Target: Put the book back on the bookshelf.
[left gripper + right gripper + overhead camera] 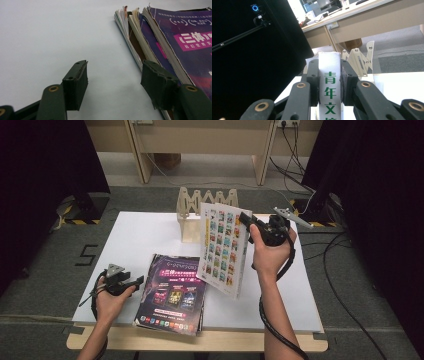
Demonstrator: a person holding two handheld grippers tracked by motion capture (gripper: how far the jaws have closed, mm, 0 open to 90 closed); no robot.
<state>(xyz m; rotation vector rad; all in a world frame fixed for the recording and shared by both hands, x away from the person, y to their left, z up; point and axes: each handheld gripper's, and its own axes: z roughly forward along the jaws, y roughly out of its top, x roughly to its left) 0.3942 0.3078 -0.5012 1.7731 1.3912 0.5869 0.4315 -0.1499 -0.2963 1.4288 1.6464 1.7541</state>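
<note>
My right gripper (246,221) jaws clamp the white magazine (223,249) spine, beside the wooden rack (206,202); my left gripper (134,281) jaws stand open, well short of that rack.
</note>
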